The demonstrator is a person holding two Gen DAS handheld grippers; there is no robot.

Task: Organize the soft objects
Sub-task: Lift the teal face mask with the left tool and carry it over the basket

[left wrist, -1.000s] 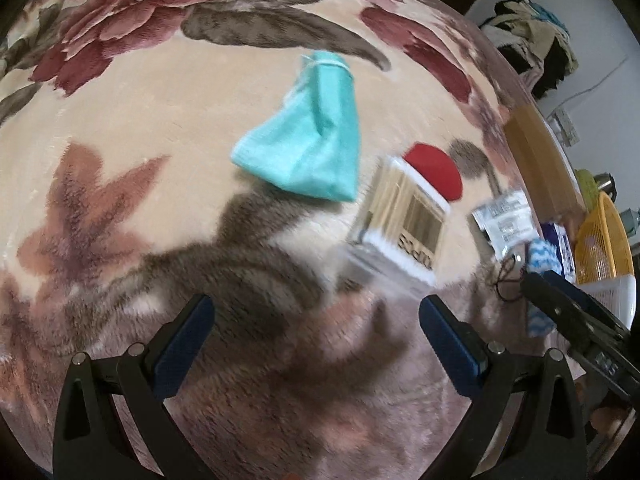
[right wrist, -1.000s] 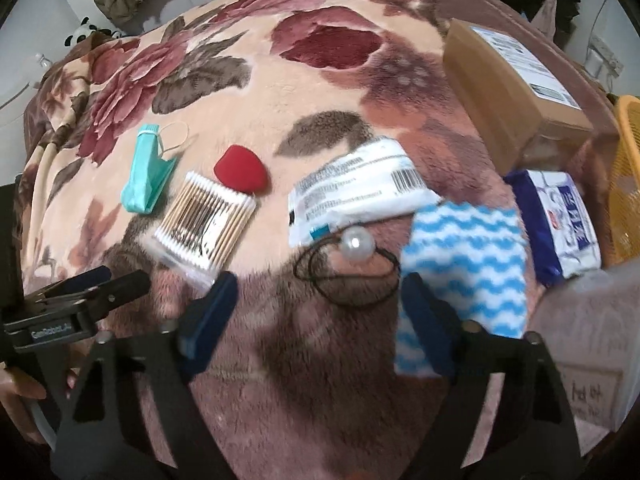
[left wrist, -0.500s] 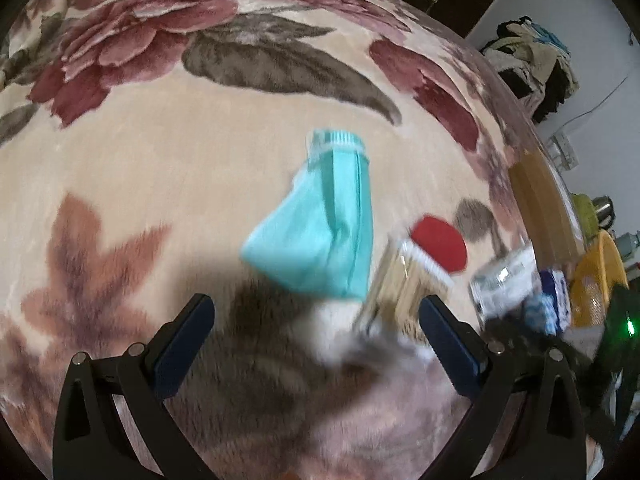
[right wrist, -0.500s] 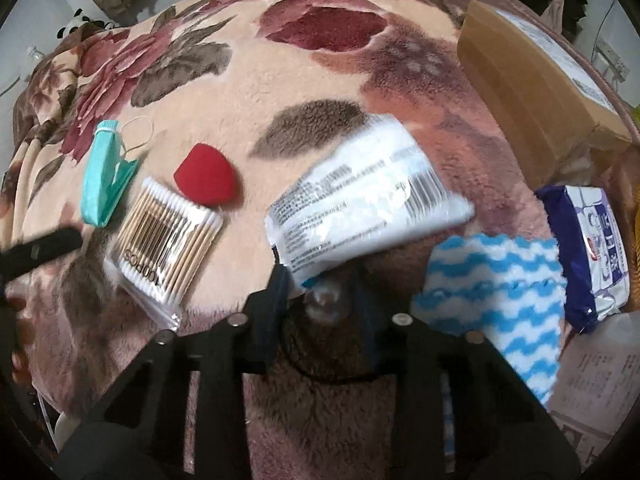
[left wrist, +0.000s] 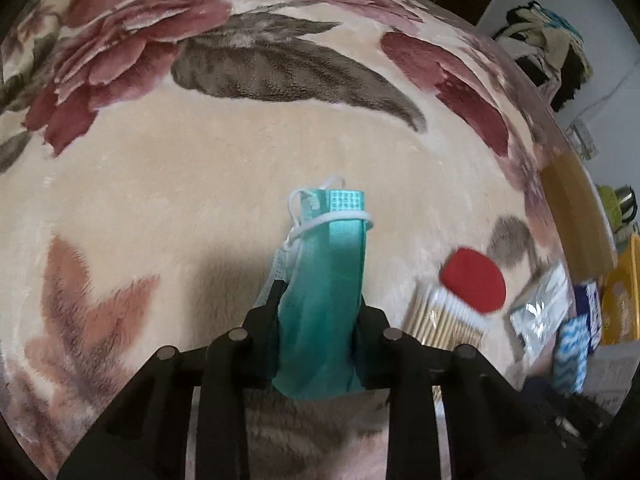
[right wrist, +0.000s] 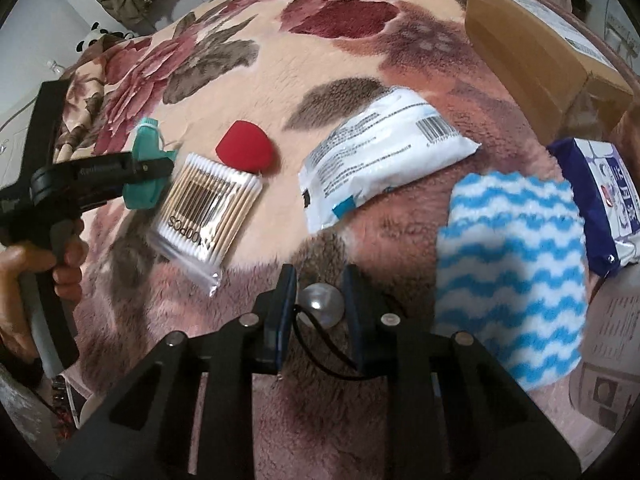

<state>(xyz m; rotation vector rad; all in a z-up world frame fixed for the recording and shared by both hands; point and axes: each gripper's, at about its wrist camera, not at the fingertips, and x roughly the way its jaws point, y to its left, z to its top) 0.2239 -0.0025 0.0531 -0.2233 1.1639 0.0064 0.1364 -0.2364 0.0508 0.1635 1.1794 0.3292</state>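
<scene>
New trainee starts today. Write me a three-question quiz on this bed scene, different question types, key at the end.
1. True or false: the left gripper has the green face mask between its fingers.
2. Multiple choice: the red sponge touches which item? A) blue-and-white striped cloth B) pack of cotton swabs C) cardboard box
3. Fill in: the right gripper is shut on a black hair tie with a ______ bead.

Key: 1 true; 2 B; 3 pearl-like.
</scene>
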